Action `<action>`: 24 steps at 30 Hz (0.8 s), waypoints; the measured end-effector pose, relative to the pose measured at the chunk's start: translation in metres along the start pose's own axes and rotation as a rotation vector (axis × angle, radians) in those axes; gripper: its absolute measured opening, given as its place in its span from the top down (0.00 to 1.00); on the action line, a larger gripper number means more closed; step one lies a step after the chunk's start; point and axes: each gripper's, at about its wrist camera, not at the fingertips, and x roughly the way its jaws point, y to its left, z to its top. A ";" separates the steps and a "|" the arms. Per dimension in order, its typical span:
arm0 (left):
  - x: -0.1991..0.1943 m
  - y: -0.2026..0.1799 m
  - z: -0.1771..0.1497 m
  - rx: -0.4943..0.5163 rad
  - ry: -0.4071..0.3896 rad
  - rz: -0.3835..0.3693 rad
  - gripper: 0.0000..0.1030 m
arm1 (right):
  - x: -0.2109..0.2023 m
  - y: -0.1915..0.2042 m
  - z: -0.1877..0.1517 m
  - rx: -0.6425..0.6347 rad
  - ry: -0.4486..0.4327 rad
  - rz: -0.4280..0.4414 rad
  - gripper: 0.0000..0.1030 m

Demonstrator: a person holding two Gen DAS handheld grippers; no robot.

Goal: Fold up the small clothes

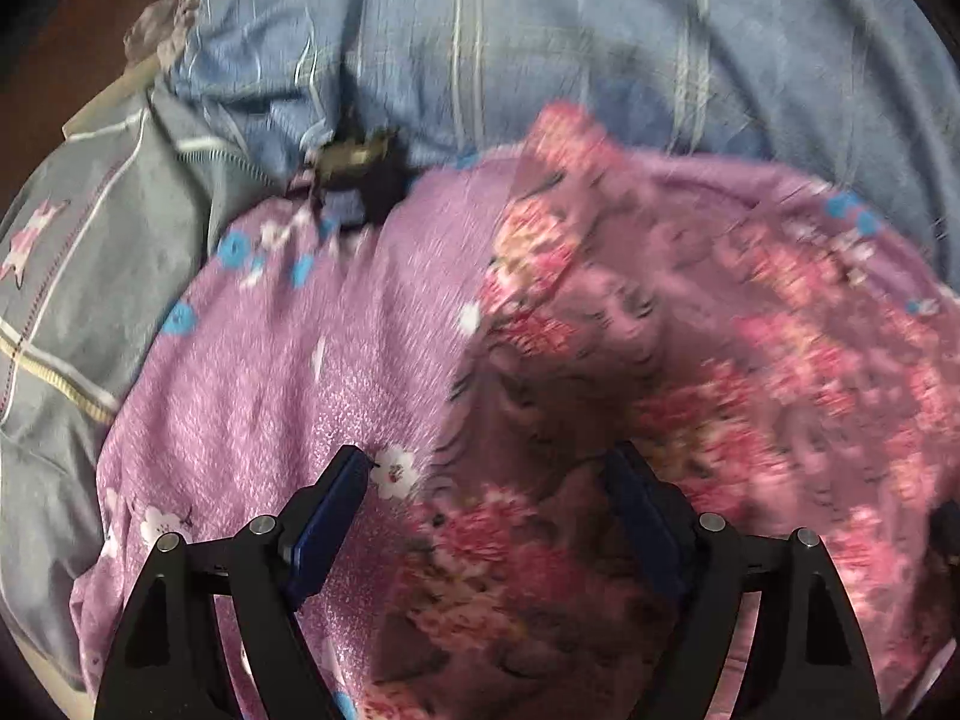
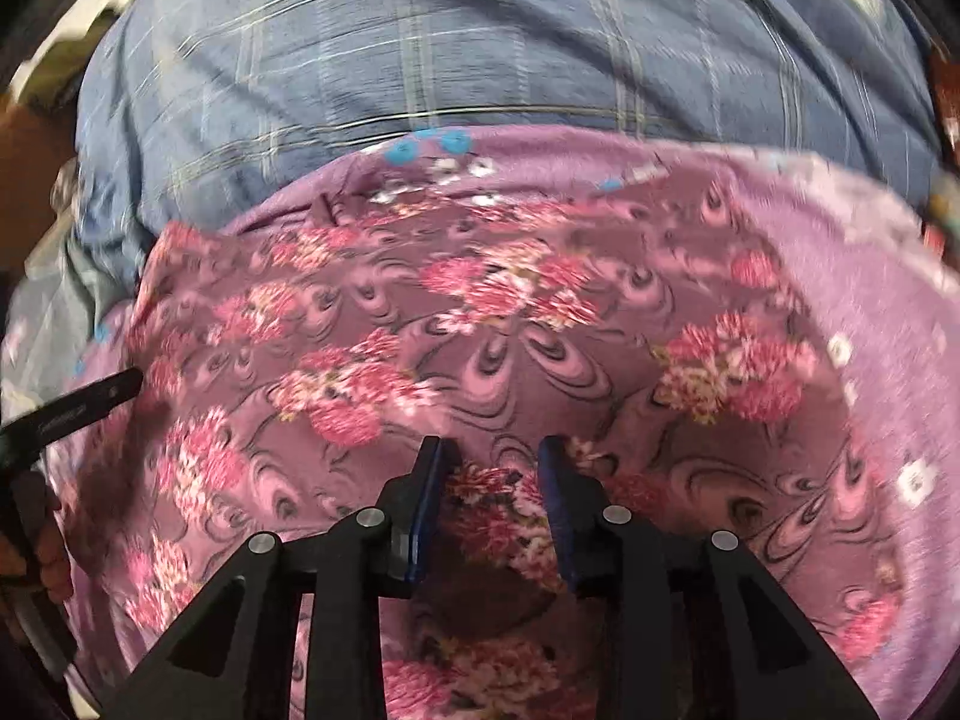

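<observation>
A mauve garment with pink flower print (image 1: 660,330) (image 2: 480,312) lies rumpled on a lilac cloth with small white and blue flowers (image 1: 270,360) (image 2: 870,300). My left gripper (image 1: 489,456) hovers over the line where the two fabrics meet, jaws wide open and nothing pinched. My right gripper (image 2: 492,447) points down at the mauve garment with its jaws partly apart. A bunch of that fabric shows between the blue pads (image 2: 429,498), which do not press on it. The left gripper's black finger (image 2: 90,402) reaches in at the left edge of the right wrist view.
A blue plaid sheet (image 1: 540,30) (image 2: 420,60) covers the bed behind the clothes. A grey quilt with a pink star (image 1: 72,276) lies at the left. A small dark blurred object (image 1: 360,168) sits at the lilac cloth's far edge. A hand (image 2: 48,558) shows at the left.
</observation>
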 end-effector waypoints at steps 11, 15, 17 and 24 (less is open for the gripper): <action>-0.060 -0.022 -0.013 0.034 -0.182 -0.180 0.24 | -0.018 0.013 -0.004 -0.134 -0.064 -0.132 0.67; -0.067 -0.038 -0.022 0.093 -0.189 -0.198 0.24 | -0.020 0.007 -0.003 -0.136 -0.063 -0.144 0.67; -0.066 -0.046 -0.025 0.116 -0.178 -0.203 0.24 | -0.021 0.005 -0.004 -0.138 -0.065 -0.149 0.67; -0.045 -0.081 -0.030 0.237 -0.139 -0.120 0.23 | -0.019 -0.020 -0.006 -0.096 -0.045 -0.158 0.67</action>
